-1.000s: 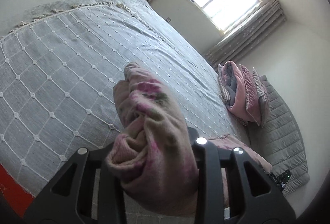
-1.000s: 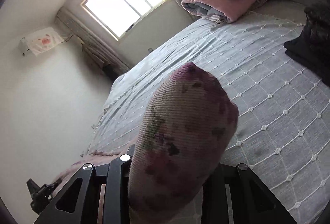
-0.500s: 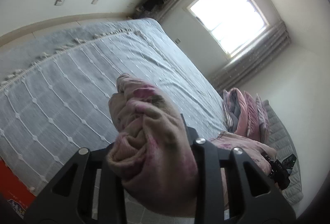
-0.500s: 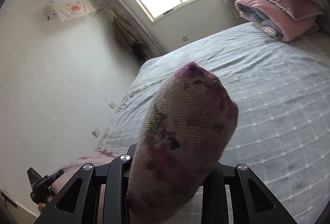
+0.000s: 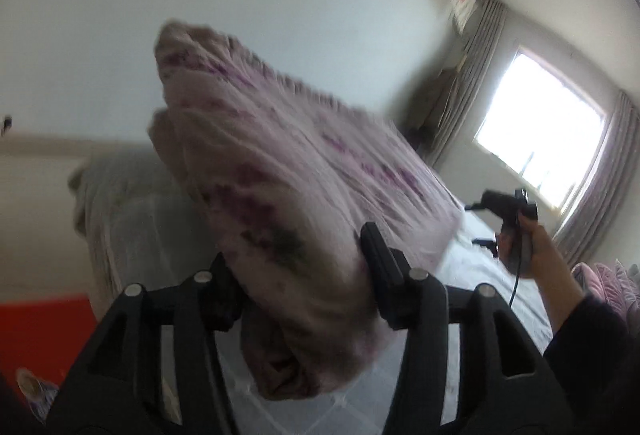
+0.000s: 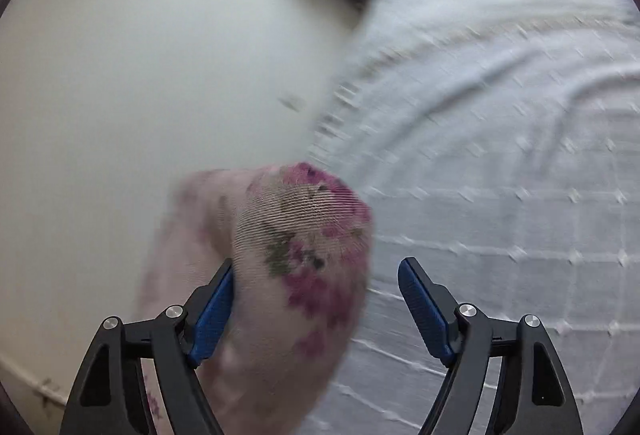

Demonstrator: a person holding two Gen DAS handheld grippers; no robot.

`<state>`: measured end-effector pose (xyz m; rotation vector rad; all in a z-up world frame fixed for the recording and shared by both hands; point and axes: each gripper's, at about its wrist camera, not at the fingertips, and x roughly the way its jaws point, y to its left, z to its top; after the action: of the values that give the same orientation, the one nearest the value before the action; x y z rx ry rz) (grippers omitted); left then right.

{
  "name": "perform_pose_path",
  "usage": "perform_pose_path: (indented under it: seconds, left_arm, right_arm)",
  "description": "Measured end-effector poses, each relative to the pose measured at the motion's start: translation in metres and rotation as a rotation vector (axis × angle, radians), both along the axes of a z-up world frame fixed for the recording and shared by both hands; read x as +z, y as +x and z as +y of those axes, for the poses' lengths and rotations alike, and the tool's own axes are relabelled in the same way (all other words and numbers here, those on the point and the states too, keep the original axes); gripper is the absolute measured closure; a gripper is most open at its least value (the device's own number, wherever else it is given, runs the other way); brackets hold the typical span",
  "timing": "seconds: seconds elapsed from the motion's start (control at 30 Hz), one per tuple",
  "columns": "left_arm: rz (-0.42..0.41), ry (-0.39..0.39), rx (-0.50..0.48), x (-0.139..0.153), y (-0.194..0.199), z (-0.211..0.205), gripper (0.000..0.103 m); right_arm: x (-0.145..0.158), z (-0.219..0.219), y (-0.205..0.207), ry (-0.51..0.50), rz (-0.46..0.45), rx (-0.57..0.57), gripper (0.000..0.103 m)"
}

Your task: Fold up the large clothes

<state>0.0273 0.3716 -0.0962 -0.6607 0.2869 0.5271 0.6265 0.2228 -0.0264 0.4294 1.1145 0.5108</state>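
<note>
One floral garment [image 5: 304, 203], blurred; two grippers: left gripper [image 5: 300, 267] opening, seemingly gripping; right gripper [image 6: 316, 299] opening, spread.

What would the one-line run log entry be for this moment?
left gripper: opening, floral garment between jaws | right gripper: opening, garment against one pad, other pad clear | bedspread beneath | phase: releasing

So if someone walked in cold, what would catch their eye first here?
The pink flowered cloth, bunched between both claws and filling the middle of each view. Next, the bright window at the right of the left view, with a hand holding the other claw below it. The pale bedspread lies behind.
</note>
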Motion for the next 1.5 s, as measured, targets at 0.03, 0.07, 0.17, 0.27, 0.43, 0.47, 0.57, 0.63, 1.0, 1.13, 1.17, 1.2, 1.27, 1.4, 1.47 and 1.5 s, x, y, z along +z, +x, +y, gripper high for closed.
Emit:
perform_pose_path:
  seconds: [0.03,0.07,0.17,0.27,0.43,0.47,0.57,0.63,1.0,1.13,1.17,1.2,1.27,1.4,1.47,1.5]
  left_arm:
    - [0.046,-0.121,-0.03,-0.033,0.006,0.007,0.05]
    - [0.086,-0.234,-0.015,-0.066,0.005,0.015,0.05]
    - [-0.023,-0.212,-0.002,-0.074,-0.025,0.024,0.043]
    - [-0.02,-0.175,0.04,-0.059,-0.042,0.024,0.043]
    - [0.043,-0.225,0.037,-0.044,-0.054,0.019,0.043]
    - [0.059,-0.227,0.036,-0.038,-0.055,0.012,0.043]
    - [0.177,-0.125,0.052,-0.01,-0.053,-0.017,0.042]
    - [0.261,-0.038,0.049,0.008,-0.047,-0.037,0.038]
    - [0.388,0.129,-0.002,0.06,-0.045,-0.115,0.021]
    - [0.401,0.144,0.009,0.066,-0.05,-0.131,0.021]
    - [0.403,0.153,0.013,0.068,-0.052,-0.136,0.02]
    - [0.408,0.164,0.021,0.07,-0.054,-0.142,0.019]
    - [0.416,0.185,0.032,0.073,-0.057,-0.152,0.017]
    - [0.42,0.218,0.073,0.076,-0.065,-0.169,0.013]
    - [0.42,0.219,0.083,0.075,-0.068,-0.174,0.013]
    - [0.421,0.22,0.087,0.076,-0.069,-0.177,0.012]
  right_arm:
    - [-0.034,0.002,0.001,-0.025,0.072,-0.039,0.022]
    - [-0.058,-0.003,-0.003,0.014,0.089,-0.061,0.022]
    - [-0.112,-0.014,-0.034,-0.025,0.101,0.002,0.022]
    - [-0.115,-0.034,-0.069,-0.034,0.021,0.07,0.022]
    - [-0.077,-0.064,-0.121,-0.046,-0.103,0.109,0.022]
    - [-0.065,-0.065,-0.136,-0.052,-0.137,0.138,0.022]
    - [-0.033,-0.068,-0.182,-0.076,-0.224,0.248,0.022]
    - [-0.016,-0.062,-0.217,-0.094,-0.259,0.311,0.022]
    - [0.039,-0.064,-0.413,-0.142,-0.495,0.51,0.021]
    - [0.057,-0.079,-0.459,-0.156,-0.597,0.542,0.019]
    - [0.06,-0.083,-0.467,-0.158,-0.619,0.545,0.019]
    - [0.062,-0.087,-0.476,-0.161,-0.643,0.544,0.018]
    - [0.065,-0.095,-0.491,-0.155,-0.681,0.552,0.018]
    - [0.065,-0.107,-0.506,-0.122,-0.729,0.563,0.016]
    - [0.063,-0.11,-0.509,-0.132,-0.727,0.569,0.016]
    - [0.062,-0.113,-0.512,-0.135,-0.729,0.57,0.016]
